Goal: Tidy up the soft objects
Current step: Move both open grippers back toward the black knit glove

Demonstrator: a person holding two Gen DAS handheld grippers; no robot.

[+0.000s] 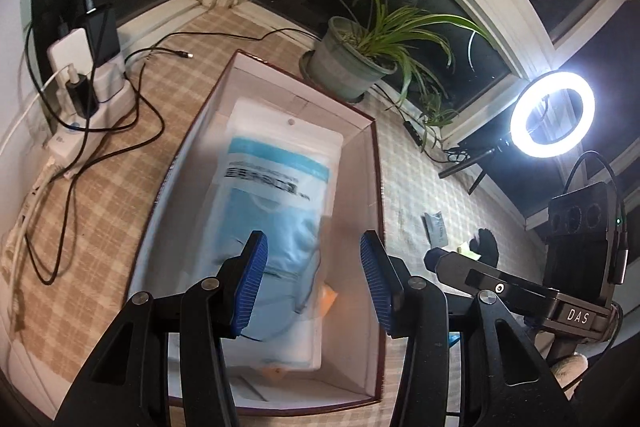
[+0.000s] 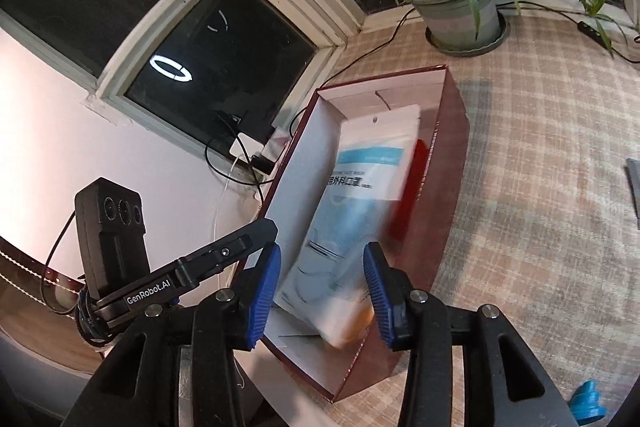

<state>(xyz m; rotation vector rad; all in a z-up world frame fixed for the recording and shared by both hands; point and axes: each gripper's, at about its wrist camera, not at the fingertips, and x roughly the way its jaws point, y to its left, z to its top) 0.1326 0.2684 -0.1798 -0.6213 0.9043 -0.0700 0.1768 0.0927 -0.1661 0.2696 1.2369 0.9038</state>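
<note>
A clear pack of blue face masks [image 1: 276,211] lies inside a dark-red box with white inner walls [image 1: 360,179]. It looks motion-blurred. My left gripper [image 1: 312,283] is open above the box's near end, nothing between its blue pads. In the right wrist view the same mask pack [image 2: 352,211] sits tilted in the box [image 2: 448,163]. My right gripper [image 2: 324,291] is open above the pack's lower end, apart from it. The left gripper's body [image 2: 120,267] shows at the left.
A potted plant [image 1: 352,63] stands beyond the box on the checked cloth. A power strip with chargers and cables [image 1: 84,87] lies at the left. A lit ring light [image 1: 552,115] stands at the right. A small sachet [image 1: 436,227] and a blue object [image 2: 588,403] lie on the cloth.
</note>
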